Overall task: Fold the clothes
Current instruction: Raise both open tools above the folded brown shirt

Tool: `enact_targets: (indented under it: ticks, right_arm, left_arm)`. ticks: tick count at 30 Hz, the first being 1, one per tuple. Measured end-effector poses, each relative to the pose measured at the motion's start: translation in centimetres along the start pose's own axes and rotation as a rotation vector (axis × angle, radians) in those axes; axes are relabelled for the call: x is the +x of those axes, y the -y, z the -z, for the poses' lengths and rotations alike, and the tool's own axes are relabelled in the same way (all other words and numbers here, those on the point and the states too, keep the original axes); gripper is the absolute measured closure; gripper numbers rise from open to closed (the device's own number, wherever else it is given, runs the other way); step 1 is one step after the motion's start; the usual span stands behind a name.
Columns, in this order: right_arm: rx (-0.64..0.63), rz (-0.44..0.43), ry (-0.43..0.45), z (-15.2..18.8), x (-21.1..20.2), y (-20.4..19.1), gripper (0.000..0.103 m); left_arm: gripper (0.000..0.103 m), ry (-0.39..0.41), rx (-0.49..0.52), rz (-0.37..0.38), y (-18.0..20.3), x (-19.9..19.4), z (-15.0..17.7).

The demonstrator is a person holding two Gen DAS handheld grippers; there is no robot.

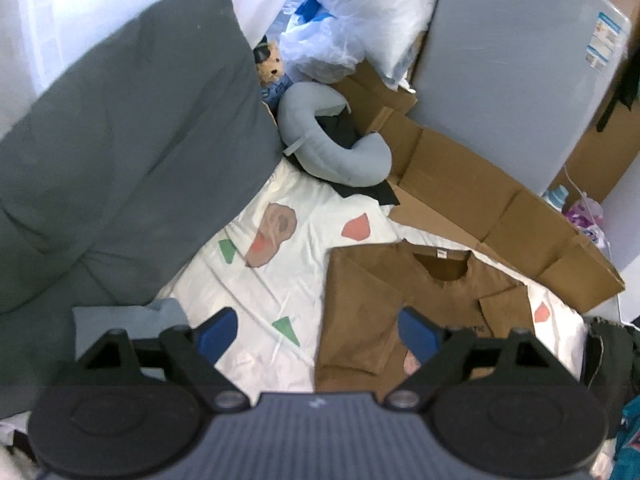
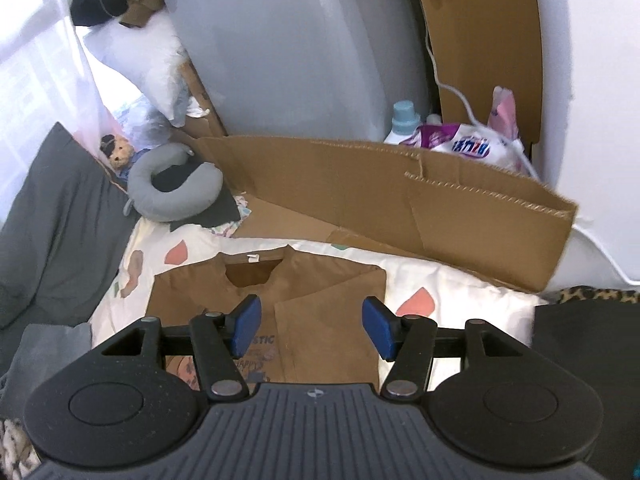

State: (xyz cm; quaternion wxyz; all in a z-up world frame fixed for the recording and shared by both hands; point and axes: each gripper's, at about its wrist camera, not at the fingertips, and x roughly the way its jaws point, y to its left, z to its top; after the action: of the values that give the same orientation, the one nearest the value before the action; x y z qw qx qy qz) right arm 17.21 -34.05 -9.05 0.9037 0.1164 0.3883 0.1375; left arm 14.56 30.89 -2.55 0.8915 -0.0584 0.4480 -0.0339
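A brown T-shirt (image 1: 400,300) lies flat on the white patterned bedsheet (image 1: 280,264), collar away from me, both sleeves folded in over the chest. My left gripper (image 1: 318,334) hangs above the sheet at the shirt's left edge, blue pads wide apart and nothing between them. In the right wrist view the same brown T-shirt (image 2: 304,320) lies below my right gripper (image 2: 312,328), whose blue pads stand apart over the shirt's folded right half without touching it. Print on the shirt's front shows between the folded panels.
A dark grey pillow (image 1: 120,160) fills the left side. A grey neck pillow (image 1: 332,148) and a soft toy (image 1: 270,66) lie beyond the sheet. Flattened cardboard (image 2: 400,200) borders the shirt's far side. Detergent packs (image 2: 460,144) stand behind it. Dark clothing (image 2: 588,344) lies at the right.
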Motion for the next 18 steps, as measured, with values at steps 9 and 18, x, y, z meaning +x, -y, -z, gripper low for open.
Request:
enact_targets:
  ticks: [9, 18]
  right_arm:
    - [-0.042, -0.01, 0.006, 0.4, -7.7, 0.5, 0.037]
    - [-0.084, -0.01, 0.018, 2.8, -13.7, -0.6, 0.03]
  left_arm:
    - [0.013, 0.012, -0.009, 0.013, 1.0, -4.9, 4.4]
    - [0.013, 0.055, -0.041, 0.051, 2.2, -8.6, 7.7]
